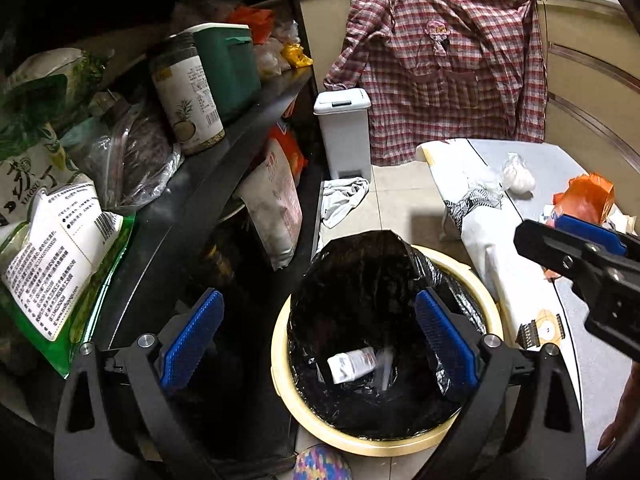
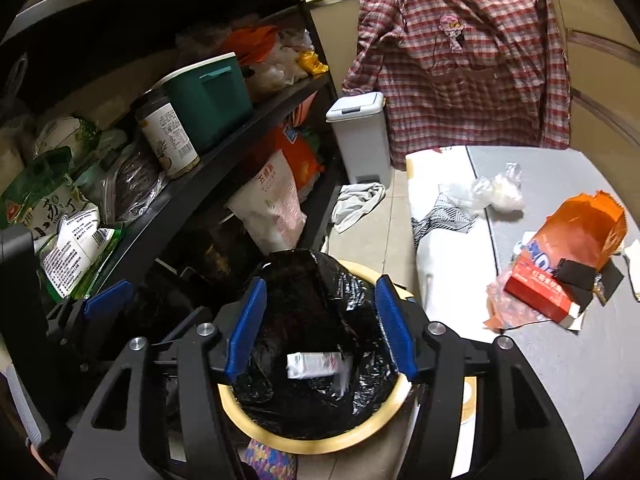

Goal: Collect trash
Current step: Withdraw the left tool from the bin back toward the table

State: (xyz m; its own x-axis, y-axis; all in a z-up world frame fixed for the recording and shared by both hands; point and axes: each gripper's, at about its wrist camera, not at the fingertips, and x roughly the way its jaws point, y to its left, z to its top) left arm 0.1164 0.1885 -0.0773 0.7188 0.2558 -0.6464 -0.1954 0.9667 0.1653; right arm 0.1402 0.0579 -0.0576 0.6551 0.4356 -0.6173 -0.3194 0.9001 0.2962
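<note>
A cream bin (image 1: 490, 300) (image 2: 320, 446) lined with a black bag stands on the floor beside the table. A small white carton (image 1: 352, 365) (image 2: 316, 365) lies in it, blurred. My left gripper (image 1: 318, 334) is open and empty above the bin. My right gripper (image 2: 320, 330) is open and empty over the bin mouth; it also shows in the left wrist view (image 1: 576, 256). On the grey table (image 2: 560, 380) lie an orange bag with a red box (image 2: 560, 272) (image 1: 586, 196) and a crumpled clear plastic wad (image 2: 500, 192) (image 1: 518, 178).
A black shelf (image 1: 224, 148) (image 2: 224, 152) packed with food bags, a jar and a green tub stands to the left. A white pedal bin (image 1: 346, 132) (image 2: 362, 140), a rag on the floor (image 1: 344, 196) and a hanging plaid shirt (image 1: 448, 68) are behind.
</note>
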